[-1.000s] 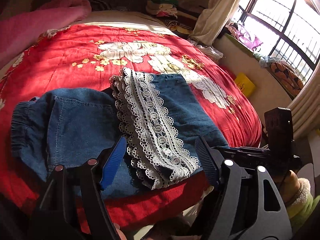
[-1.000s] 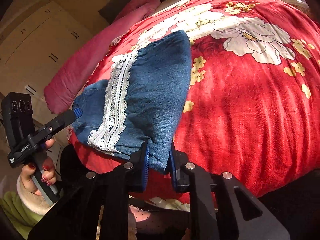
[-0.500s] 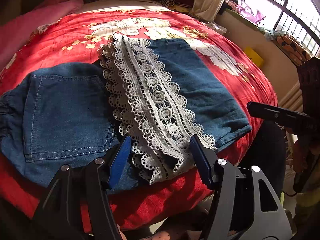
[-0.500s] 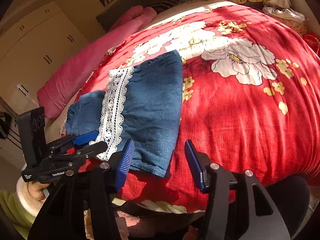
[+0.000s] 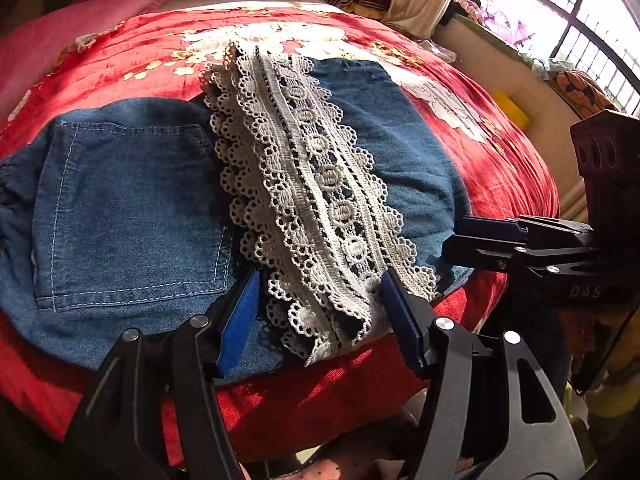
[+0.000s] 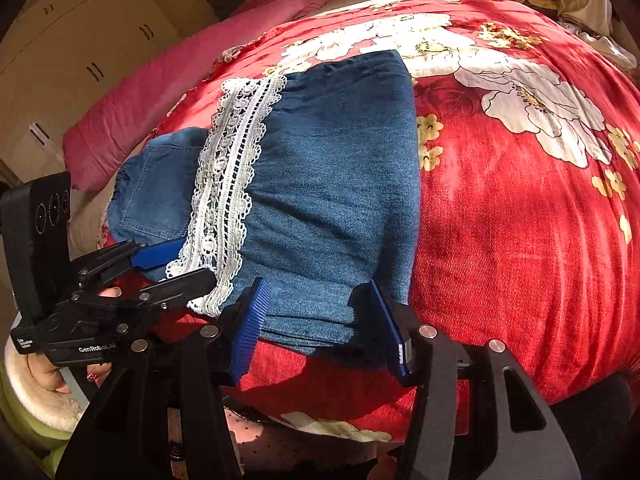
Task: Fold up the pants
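The pants (image 5: 132, 216) lie folded on the red flowered quilt (image 5: 508, 168), close to its near edge, and everything here is placed against them. Far to their left, in the right wrist view, stand cream cupboard doors (image 6: 80, 40), and a pink blanket (image 6: 168, 92) lies along the quilt's left side, beyond the pants. The left part of the pants shows a stitched back pocket (image 5: 128, 208). To its right, a white lace band (image 5: 312, 200) runs down the pants from the far edge to the near edge, where its end hangs a little over the fold. The left gripper (image 5: 320, 312) stands at that near edge with its jaws apart, one blue pad on each side of the lace end, neither pressing on it. Right of the lace, plain denim lies flat. The right gripper (image 6: 316, 320) stands at the near hem of this part, its jaws spread with the hem between them, not clenched. A window (image 5: 580, 12) lies far right of the pants.
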